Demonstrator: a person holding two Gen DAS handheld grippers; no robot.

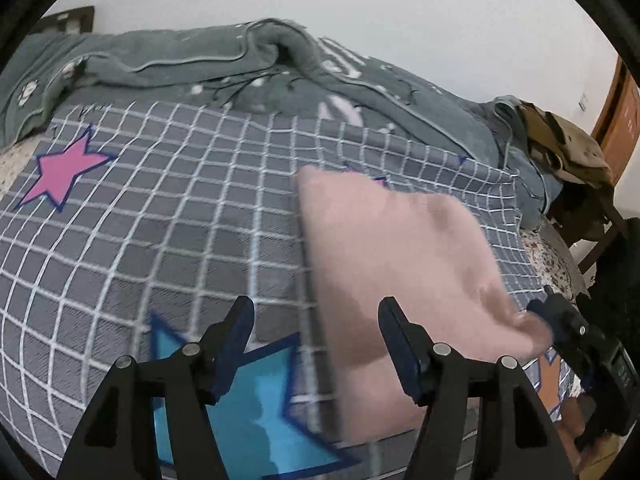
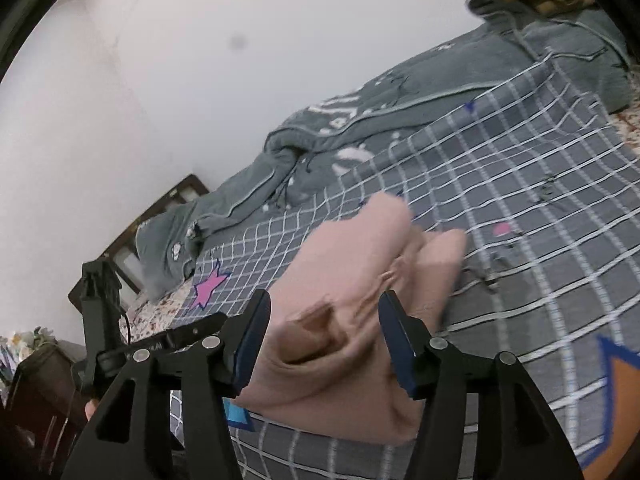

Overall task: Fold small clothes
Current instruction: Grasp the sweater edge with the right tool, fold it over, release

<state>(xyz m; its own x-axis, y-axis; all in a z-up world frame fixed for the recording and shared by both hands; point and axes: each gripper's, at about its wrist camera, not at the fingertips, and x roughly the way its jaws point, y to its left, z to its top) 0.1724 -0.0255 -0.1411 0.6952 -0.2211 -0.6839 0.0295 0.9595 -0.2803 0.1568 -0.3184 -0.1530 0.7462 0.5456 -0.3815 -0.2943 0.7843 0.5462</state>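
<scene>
A small pink garment (image 1: pixel 396 256) lies folded on the grey checked bedsheet (image 1: pixel 160 208). My left gripper (image 1: pixel 316 332) is open, its right finger over the garment's near left part and its left finger over bare sheet. In the right wrist view the garment (image 2: pixel 344 280) is bunched, with a rolled edge near the fingers. My right gripper (image 2: pixel 324 324) is open with the garment lying between and below its fingers. The right gripper also shows in the left wrist view (image 1: pixel 560 320), at the garment's right corner. The left gripper shows in the right wrist view (image 2: pixel 192 332).
A grey-green blanket (image 1: pixel 240 60) is heaped along the back of the bed by the white wall. The sheet has a pink star (image 1: pixel 60 172) and a blue star (image 1: pixel 256 412). A chair with tan clothes (image 1: pixel 568 148) stands at the right. A dark headboard (image 2: pixel 160 216) is at the left.
</scene>
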